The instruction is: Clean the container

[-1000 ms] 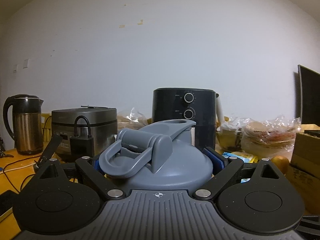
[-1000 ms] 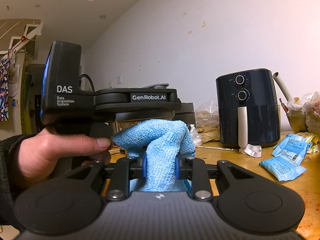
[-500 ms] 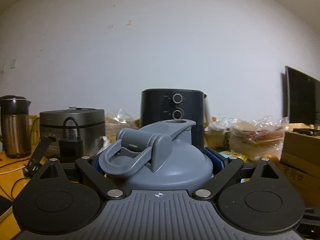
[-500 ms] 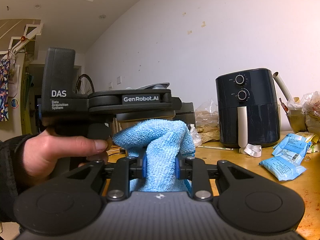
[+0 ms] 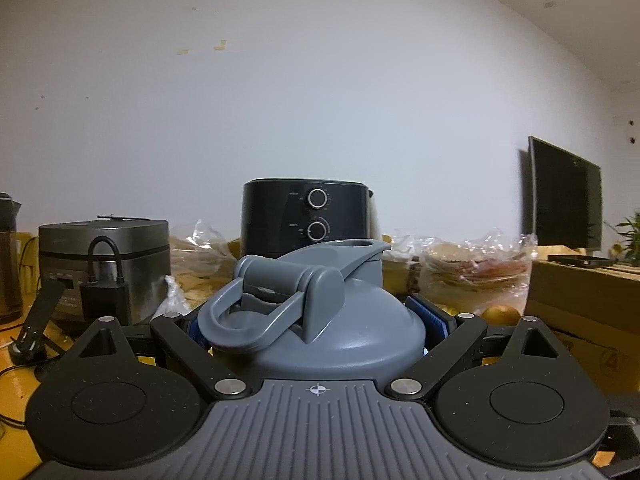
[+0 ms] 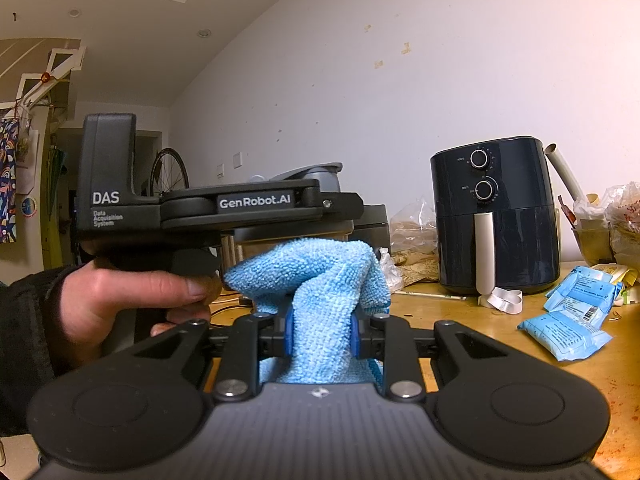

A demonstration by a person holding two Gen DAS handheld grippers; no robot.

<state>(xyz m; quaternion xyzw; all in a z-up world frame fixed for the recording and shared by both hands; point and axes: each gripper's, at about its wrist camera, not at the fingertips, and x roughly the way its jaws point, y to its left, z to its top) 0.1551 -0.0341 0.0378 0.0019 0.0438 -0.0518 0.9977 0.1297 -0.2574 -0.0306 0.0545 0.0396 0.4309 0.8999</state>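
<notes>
A grey container (image 5: 332, 332) with a flip lid and carry loop fills the low middle of the left wrist view. My left gripper (image 5: 316, 320) is shut on it, a blue pad pressing each side, and holds it upright. In the right wrist view my right gripper (image 6: 321, 332) is shut on a bunched light blue cloth (image 6: 320, 276). Just beyond the cloth, a hand (image 6: 132, 300) holds the left gripper's black body level. The container's grey lid (image 6: 308, 171) peeks above that body. The cloth and the container are apart.
On the wooden table (image 6: 520, 344) stand a dark air fryer (image 6: 496, 216), a rice cooker (image 5: 104, 256) and a kettle (image 5: 8, 256). Bagged food (image 5: 472, 264), a cardboard box (image 5: 580, 292) and a monitor (image 5: 564, 200) are at the right. Blue packets (image 6: 568, 320) lie near the fryer.
The left gripper has swung to the right with the container: the kettle slid to the left edge and the monitor came in. The right gripper and cloth stayed still.
</notes>
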